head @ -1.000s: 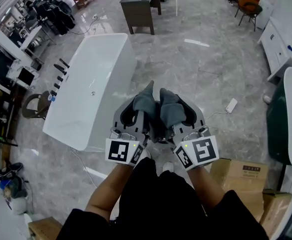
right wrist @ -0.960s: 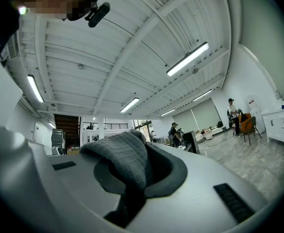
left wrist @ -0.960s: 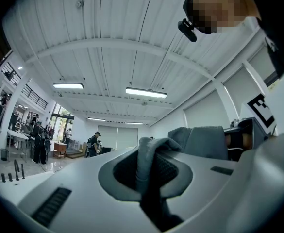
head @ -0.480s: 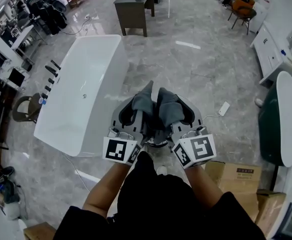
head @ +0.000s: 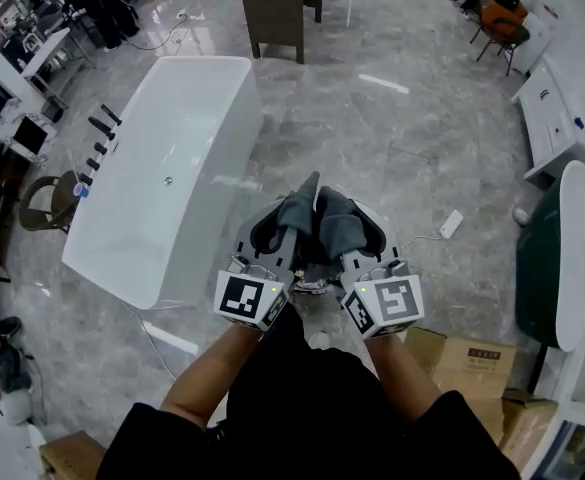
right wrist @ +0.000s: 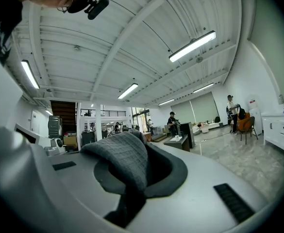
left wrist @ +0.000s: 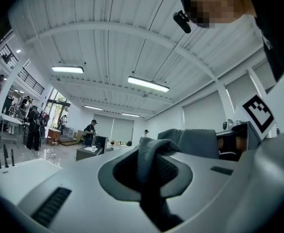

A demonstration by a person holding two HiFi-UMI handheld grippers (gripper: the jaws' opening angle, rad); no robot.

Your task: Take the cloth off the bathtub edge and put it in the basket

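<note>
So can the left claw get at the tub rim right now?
Likely not: left claw is shut on the grey cloth, shared with the right claw; only bare floor lies toward the bathtub.

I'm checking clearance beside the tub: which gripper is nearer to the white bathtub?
Left. The left gripper, shut on the grey cloth, sits just right of the bathtub in the head view; the right gripper, also on the cloth, lies beyond it.
</note>
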